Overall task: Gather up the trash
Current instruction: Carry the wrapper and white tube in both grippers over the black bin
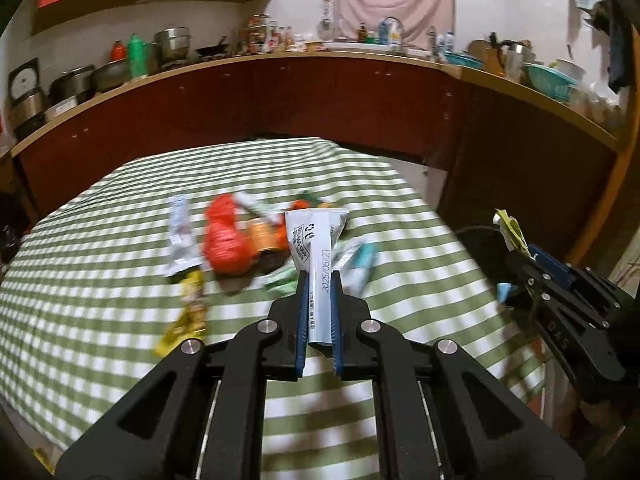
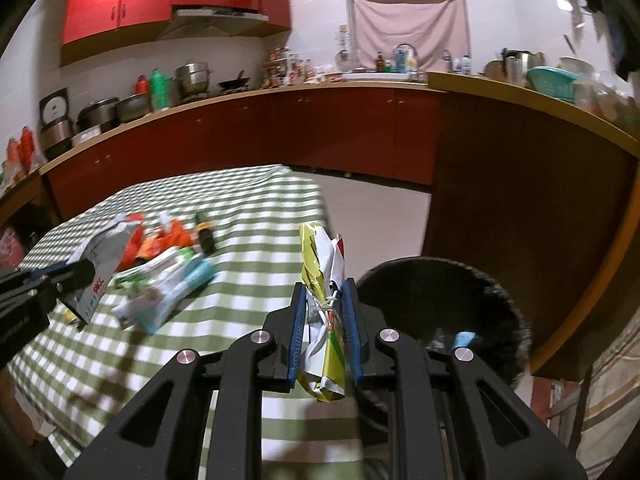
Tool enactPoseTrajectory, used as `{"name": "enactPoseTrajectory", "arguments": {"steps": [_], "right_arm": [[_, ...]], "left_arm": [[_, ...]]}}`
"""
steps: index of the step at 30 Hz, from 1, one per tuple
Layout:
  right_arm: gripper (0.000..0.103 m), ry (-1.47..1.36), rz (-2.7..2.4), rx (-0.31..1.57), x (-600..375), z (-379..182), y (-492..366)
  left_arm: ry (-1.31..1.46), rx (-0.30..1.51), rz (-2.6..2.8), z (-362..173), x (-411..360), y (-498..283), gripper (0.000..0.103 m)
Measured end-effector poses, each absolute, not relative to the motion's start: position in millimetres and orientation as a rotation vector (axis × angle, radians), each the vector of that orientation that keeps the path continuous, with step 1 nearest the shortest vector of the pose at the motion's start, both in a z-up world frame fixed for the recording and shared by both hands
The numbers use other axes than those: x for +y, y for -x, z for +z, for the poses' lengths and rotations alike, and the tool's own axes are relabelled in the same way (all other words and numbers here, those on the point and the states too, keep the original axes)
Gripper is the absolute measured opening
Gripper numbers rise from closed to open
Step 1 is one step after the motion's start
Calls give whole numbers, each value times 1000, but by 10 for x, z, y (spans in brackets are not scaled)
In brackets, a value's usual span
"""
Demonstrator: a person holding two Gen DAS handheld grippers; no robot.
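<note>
My left gripper (image 1: 320, 276) is shut on a grey-white packet (image 1: 316, 236) with a printed date and holds it above the checked table (image 1: 100, 280). Behind it lies a pile of trash: a red plastic bag (image 1: 224, 236), an orange can (image 1: 266, 236), a white wrapper (image 1: 180, 232), a yellow wrapper (image 1: 188, 316) and teal-and-white wrappers (image 1: 356, 264). My right gripper (image 2: 324, 285) is shut on a crumpled yellow-green wrapper (image 2: 322, 256) near the table's right edge, beside a black bin (image 2: 500, 320). Each gripper also shows at the edge of the other's view.
The bin stands off the table's right side, with a light-blue item (image 2: 464, 338) inside. A small dark bottle (image 2: 206, 238) lies among the trash. A red-fronted kitchen counter (image 2: 320, 128) crowded with pots runs behind the table. A wooden counter end (image 2: 520, 200) stands close behind the bin.
</note>
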State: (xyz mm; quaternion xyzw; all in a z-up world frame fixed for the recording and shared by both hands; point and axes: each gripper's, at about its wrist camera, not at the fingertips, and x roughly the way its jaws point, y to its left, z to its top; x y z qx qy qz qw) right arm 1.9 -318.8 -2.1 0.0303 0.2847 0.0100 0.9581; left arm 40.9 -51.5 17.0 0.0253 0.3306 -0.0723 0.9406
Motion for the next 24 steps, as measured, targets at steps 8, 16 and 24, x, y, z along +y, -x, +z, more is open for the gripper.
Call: {"name": "enactPoseTrajectory", "arguments": {"steps": [8, 16, 24], "right_arm": [[20, -90, -96, 576, -3711, -67, -68], [20, -95, -148, 607, -4003, -224, -149], [20, -112, -165, 623, -4219, -367, -251]], "left_arm": [[-93, 680, -259, 61, -1190, -639, 9], [-138, 703, -318, -106, -1744, -824, 9], [-178, 724, -343, -254, -2126, -952, 10]]}}
